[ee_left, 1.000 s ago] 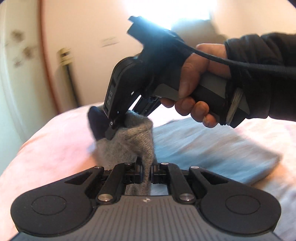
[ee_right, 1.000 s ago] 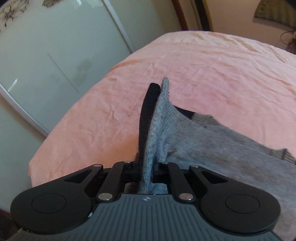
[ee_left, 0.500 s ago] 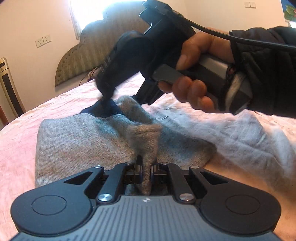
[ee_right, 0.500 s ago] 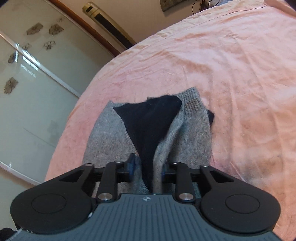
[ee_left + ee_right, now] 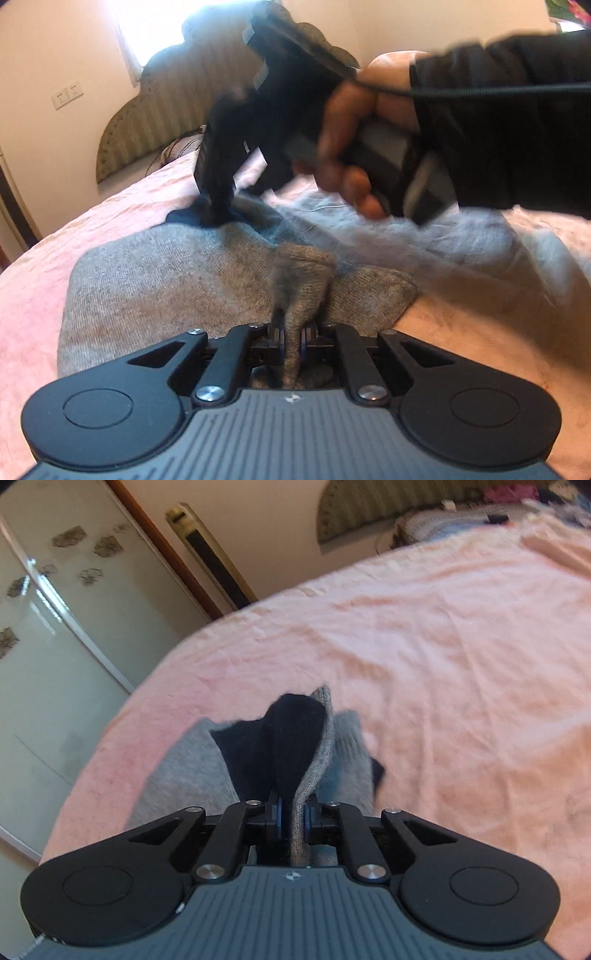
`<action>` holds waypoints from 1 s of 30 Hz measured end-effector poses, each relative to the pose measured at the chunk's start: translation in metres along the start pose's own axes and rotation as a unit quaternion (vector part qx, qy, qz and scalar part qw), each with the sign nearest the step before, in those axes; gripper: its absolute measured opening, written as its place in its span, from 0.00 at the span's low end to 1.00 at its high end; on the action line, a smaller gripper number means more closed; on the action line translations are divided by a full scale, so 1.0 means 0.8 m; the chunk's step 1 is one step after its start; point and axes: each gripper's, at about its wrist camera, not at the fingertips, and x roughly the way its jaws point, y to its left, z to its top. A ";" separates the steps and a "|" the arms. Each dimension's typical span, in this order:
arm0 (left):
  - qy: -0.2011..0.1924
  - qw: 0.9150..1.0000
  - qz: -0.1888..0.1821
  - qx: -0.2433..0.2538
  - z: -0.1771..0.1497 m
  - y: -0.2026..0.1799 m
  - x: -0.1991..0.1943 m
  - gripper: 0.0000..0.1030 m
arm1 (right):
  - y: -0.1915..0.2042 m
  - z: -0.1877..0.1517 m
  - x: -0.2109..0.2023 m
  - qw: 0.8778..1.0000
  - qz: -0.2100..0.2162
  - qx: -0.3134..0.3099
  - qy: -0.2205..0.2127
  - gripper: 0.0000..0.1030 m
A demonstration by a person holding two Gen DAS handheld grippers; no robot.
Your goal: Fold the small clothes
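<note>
A grey knitted garment point(image 5: 166, 273) with a dark navy inner part point(image 5: 291, 738) lies on the pink bed sheet point(image 5: 443, 664). My left gripper point(image 5: 291, 334) is shut on a raised fold of grey knit at the garment's near edge. In the right wrist view, my right gripper point(image 5: 293, 816) has its jaws closing, with the grey knit edge pinched between the pads beside the navy part. Seen from the left wrist view, the right gripper point(image 5: 218, 212) points down onto the navy corner point(image 5: 184, 218) at the far side, with a person's hand point(image 5: 347, 122) holding it.
A fluffy pale blue garment point(image 5: 424, 251) lies on the bed just right of the grey one. A padded headboard point(image 5: 173, 107) stands at the far end. Glass wardrobe doors point(image 5: 55, 664) run along the bed's left side. More clothes point(image 5: 461, 520) are heaped near the headboard.
Both grippers came down and laid the hanging grey garment on the bed. The right gripper's jaws opened wide half a second ago and have narrowed onto the grey edge.
</note>
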 end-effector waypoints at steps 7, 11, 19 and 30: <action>-0.030 0.995 -0.076 -0.056 -0.028 0.097 -0.076 0.43 | -0.019 -0.004 -0.054 0.994 0.060 0.062 -0.061 0.78; -0.063 0.975 -0.048 -0.206 -0.041 0.196 -0.088 0.99 | -0.037 0.004 -0.042 0.995 0.040 0.081 -0.047 0.77; 0.050 0.830 -0.142 -0.537 -0.061 0.338 0.067 0.96 | -0.015 0.011 0.016 0.997 0.042 0.066 0.000 0.75; 0.066 0.849 -0.141 -0.504 -0.025 0.355 0.089 0.29 | 0.032 0.016 0.017 0.998 0.045 0.036 -0.023 0.28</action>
